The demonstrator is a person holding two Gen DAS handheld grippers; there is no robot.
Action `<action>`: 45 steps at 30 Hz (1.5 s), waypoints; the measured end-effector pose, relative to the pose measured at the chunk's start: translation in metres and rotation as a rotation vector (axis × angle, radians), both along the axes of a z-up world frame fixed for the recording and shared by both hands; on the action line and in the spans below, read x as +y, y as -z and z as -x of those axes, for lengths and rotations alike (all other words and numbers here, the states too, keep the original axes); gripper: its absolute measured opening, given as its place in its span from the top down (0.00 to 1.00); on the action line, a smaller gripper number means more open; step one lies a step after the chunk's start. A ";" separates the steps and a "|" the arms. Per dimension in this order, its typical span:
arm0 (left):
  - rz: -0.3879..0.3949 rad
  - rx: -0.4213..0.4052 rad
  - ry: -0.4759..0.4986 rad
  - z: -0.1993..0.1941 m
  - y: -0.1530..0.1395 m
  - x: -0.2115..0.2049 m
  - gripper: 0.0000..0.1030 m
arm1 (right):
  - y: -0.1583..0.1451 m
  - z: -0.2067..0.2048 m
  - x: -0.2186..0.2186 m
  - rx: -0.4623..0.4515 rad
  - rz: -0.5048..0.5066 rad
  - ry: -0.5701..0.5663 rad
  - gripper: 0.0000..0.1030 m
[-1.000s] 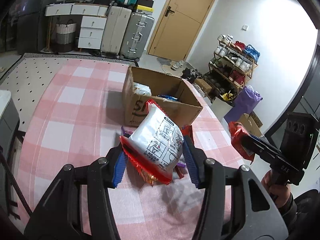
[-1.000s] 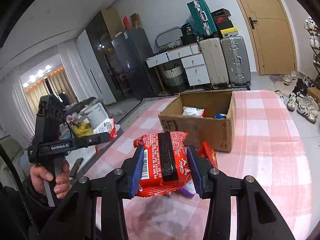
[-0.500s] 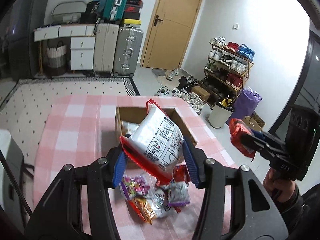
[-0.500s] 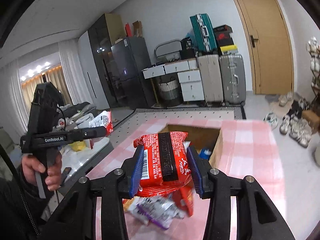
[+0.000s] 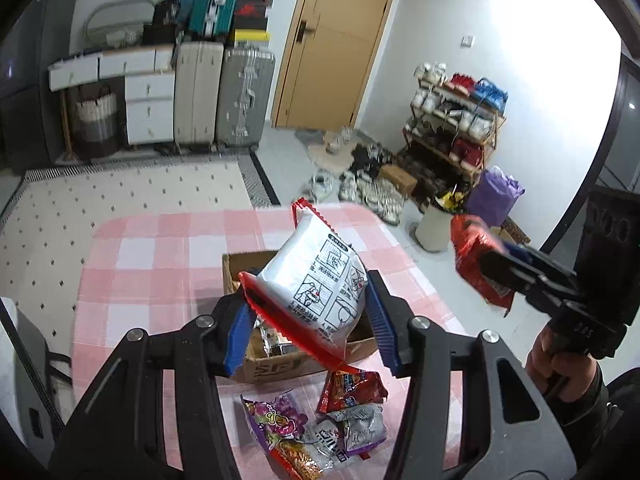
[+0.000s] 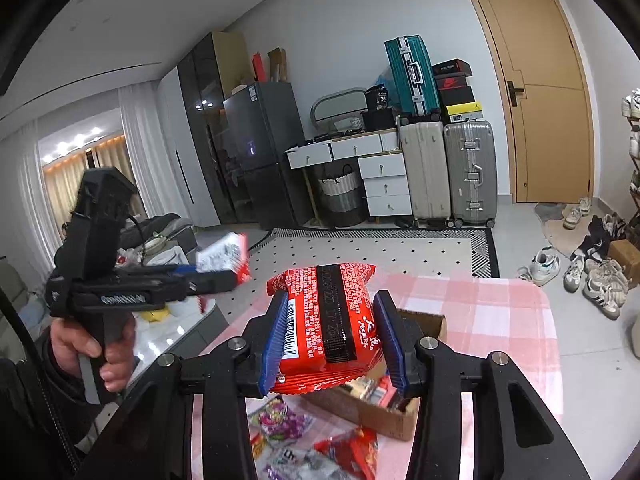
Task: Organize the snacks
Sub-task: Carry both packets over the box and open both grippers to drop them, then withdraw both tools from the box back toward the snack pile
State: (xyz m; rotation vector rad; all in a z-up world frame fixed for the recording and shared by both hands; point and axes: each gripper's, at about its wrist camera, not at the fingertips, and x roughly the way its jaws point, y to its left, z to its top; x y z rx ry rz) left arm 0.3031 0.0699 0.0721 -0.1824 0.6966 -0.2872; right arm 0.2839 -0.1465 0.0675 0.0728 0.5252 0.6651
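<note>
My left gripper (image 5: pixel 312 322) is shut on a white snack packet (image 5: pixel 316 280) with red crimped edges, held high over an open cardboard box (image 5: pixel 276 368) on the pink checked table (image 5: pixel 160 272). My right gripper (image 6: pixel 332 342) is shut on a red snack packet (image 6: pixel 324 320), also above the box (image 6: pixel 426 320). Each gripper shows in the other's view: the right one (image 5: pixel 496 268) with its red packet (image 5: pixel 470 246), the left one (image 6: pixel 218 276) with its white packet (image 6: pixel 222 256). A pile of loose snack packets (image 5: pixel 316 424) lies on the cloth in front of the box.
Beyond the table lies a dotted rug (image 5: pixel 120 192), then suitcases (image 5: pixel 224 96), white drawers (image 5: pixel 150 108) and a wooden door (image 5: pixel 336 40). A shoe rack (image 5: pixel 456 120), loose shoes (image 5: pixel 372 192), a bin (image 5: pixel 434 228) and a purple bag (image 5: pixel 494 196) stand to the right.
Both grippers have risen and drawn back with their packets still held. The box and the snack pile now sit lower and smaller in both views.
</note>
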 end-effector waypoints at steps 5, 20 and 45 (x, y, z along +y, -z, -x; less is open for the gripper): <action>0.003 0.074 0.028 -0.041 0.032 -0.003 0.53 | 0.014 -0.031 0.009 0.036 -0.005 0.005 0.58; 0.006 0.225 0.080 -0.117 0.145 -0.022 0.53 | 0.105 -0.101 0.014 0.190 -0.005 0.038 0.58; -0.068 0.197 0.009 -0.079 0.138 -0.038 0.19 | 0.112 -0.071 -0.005 0.149 -0.034 0.082 0.13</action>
